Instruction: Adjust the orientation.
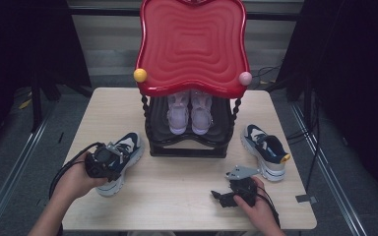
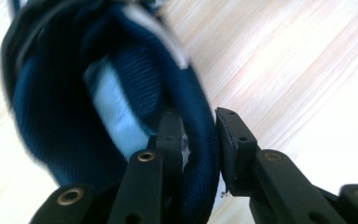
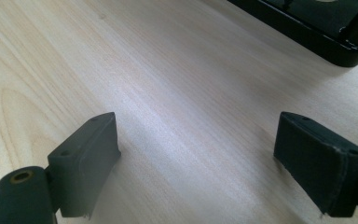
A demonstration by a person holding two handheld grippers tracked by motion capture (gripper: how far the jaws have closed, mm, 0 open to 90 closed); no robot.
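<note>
The left gripper [image 1: 109, 161] pinches the padded collar of a navy and white sneaker [image 1: 123, 156] at the near-left part of the wooden table [image 1: 177, 196]. In the left gripper view 1 jaw sits inside the shoe's opening and the other outside it, with the blue mesh wall squeezed between them [image 2: 200, 154]. The right gripper [image 1: 224, 196] rests near the front edge with its jaws spread wide over bare wood and nothing between them [image 3: 196, 163].

The grip takes only a thin, soft band of fabric at 1 side of the heel, so the shoe would likely hang crooked once lifted, and the collar could slip free under the weight of the sole. A tilted toe could also catch the black lower shelf of the red-topped shoe rack [image 1: 192, 49], where 2 pale pink shoes [image 1: 189, 115] already fill the middle. The matching sneaker [image 1: 267, 150] lies at the far right, well apart. The cable trailing from the left gripper could drag across the table edge.

No brand, label or writing can be read; the pale tag inside the shoe [image 2: 116, 116] is blurred.
</note>
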